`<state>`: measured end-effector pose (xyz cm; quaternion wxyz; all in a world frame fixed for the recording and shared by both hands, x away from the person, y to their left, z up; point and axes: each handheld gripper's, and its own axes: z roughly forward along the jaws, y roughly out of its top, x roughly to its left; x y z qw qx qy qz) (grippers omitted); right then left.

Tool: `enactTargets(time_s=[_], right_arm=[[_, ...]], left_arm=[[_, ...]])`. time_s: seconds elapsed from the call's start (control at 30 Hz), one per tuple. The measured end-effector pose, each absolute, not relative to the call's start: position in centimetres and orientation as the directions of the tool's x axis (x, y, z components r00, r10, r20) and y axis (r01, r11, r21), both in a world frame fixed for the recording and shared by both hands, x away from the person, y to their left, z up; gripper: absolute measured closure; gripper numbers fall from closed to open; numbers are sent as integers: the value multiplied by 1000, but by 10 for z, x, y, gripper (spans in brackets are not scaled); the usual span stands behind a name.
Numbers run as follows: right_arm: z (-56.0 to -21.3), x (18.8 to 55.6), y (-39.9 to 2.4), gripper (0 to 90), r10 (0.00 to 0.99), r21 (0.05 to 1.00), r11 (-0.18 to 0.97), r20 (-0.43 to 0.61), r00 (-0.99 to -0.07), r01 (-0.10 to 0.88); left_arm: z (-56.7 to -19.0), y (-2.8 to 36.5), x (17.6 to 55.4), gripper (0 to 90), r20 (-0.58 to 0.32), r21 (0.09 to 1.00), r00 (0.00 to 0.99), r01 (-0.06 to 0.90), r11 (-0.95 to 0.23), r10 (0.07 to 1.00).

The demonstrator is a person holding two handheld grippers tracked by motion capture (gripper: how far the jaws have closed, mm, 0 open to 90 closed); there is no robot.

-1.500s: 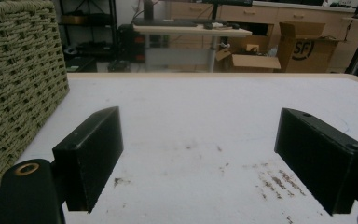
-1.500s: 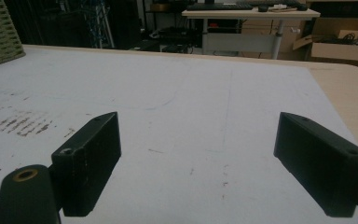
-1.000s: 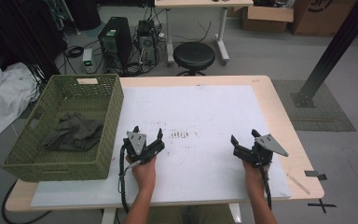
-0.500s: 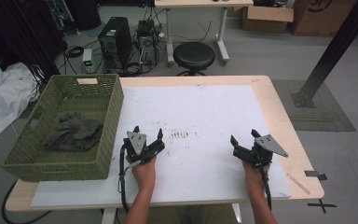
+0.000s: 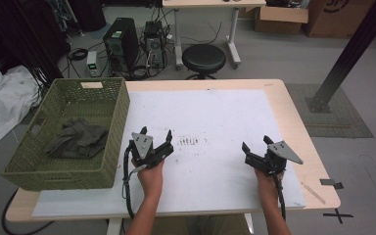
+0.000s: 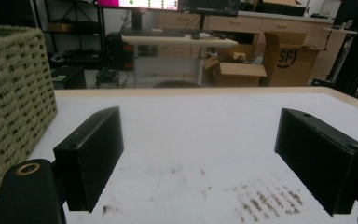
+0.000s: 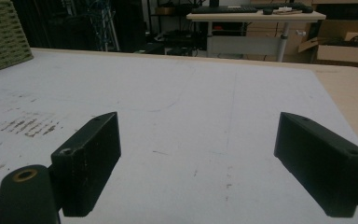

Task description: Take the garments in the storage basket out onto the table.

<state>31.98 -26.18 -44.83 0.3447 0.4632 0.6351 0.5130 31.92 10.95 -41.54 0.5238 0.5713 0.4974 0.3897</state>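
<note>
— Nothing has moved since before: left gripper (image 5: pixel 155 136) and right gripper (image 5: pixel 257 148) rest apart on the white sheet (image 5: pixel 225 112).
— Jaws?
— Both spread wide, empty. Grey cloth (image 5: pixel 77 139) lies in the green basket (image 5: pixel 107 142), beside the left gripper.

Place: lab or workshop room.
Far floor: desktop computer towers (image 5: pixel 120 43) amid tangled cables, round black stool (image 5: pixel 204 58).
Far right: cardboard boxes (image 5: pixel 281 18), black metal post (image 5: pixel 348 53).
Far wall: desk with keyboard and monitors (image 6: pixel 168 4).
Floor: grey, tape crosses (image 5: pixel 341 214).

Left tool (image 5: pixel 155 137) a touch nearer the green basket (image 5: pixel 29 169), otherwise no visible change
</note>
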Motion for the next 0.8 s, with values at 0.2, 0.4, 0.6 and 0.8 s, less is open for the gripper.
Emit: enactTargets(time_s=[0.2,0.4,0.6,0.8], right_arm=[[-448,320,-262,144,942,971,45,38,-334,236],[-448,320,-262,144,941,970,41,43,-335,238],[-448,321,-262,143,942,969,40,45,-333,244],[-448,321,-263,144,941,969,40,45,-334,243]], left_arm=[[-388,113,321,159,-63,991,220,131,34,974],[-360,122,326,158,-75,991,229,123,48,970],[-336,134,328,158,-69,994,231,93,49,971],[-317,150,329,157,-83,995,215,79,67,973]])
